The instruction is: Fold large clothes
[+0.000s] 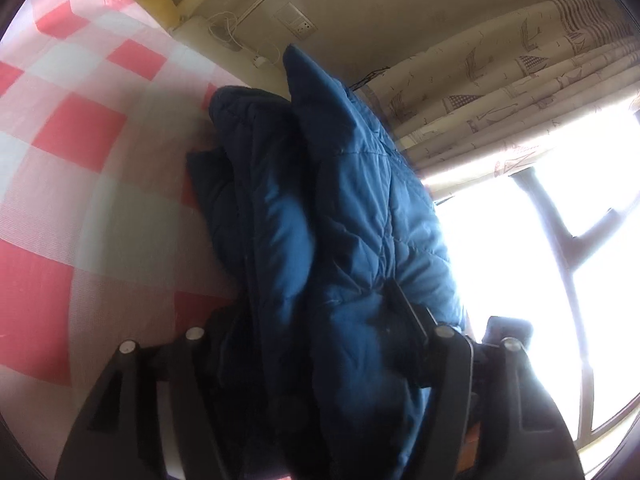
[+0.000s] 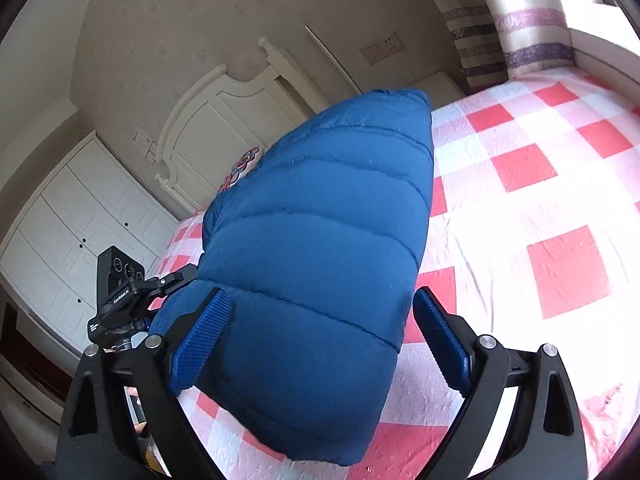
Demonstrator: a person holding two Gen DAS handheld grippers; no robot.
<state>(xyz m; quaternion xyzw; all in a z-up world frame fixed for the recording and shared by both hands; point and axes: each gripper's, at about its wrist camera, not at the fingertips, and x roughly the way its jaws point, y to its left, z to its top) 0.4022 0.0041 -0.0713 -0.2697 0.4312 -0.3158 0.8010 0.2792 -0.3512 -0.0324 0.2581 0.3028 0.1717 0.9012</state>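
Item: blue padded jacket [image 2: 320,240], quilted, bulky, lifted clear of the checked bedspread [image 2: 540,184]

Progress: you look to be mid-task. In the left wrist view the jacket [image 1: 340,208] hangs doubled in thick layers, so at least one fold seems made; it is not yet laid down flat and squared, and that part is left to you

Left gripper [image 1: 320,332]: jaws pinching a thick bunch of the jacket; one finger is buried in the fabric, the other presses its outer face. The jacket runs forward from the jaws, above the bedspread [image 1: 80,128]

Right gripper [image 2: 320,336]: blue pads [image 2: 204,336] spread wide, the jacket sitting between them. The near pad touches the fabric; whether the far one does, you cannot tell, so a firm hold is unconfirmed

Surroundings: white headboard [image 2: 224,120], white wardrobe [image 2: 80,216], patterned curtain [image 1: 500,92]
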